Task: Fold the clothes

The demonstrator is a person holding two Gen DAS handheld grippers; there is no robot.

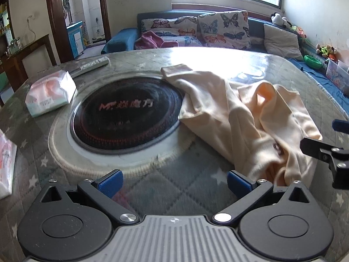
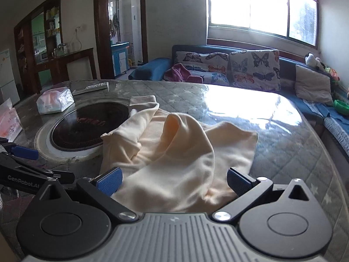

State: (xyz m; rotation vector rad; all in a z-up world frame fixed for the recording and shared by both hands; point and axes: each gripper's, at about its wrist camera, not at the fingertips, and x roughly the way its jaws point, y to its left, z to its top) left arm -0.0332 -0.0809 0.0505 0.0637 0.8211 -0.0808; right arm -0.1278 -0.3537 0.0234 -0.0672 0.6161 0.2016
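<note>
While its jaws stand spread over bare quilted table [image 1: 174,187], the left gripper [image 1: 174,180] has the cream garment [image 1: 246,118] just to its right. The right gripper [image 2: 174,181], also spread, straddles the garment's near edge. The garment's far-left sleeve overlaps the round cooktop [image 1: 126,118]. A tissue pack [image 1: 51,96] and remote [image 1: 93,63] lie far left; open table stretches far right.
</note>
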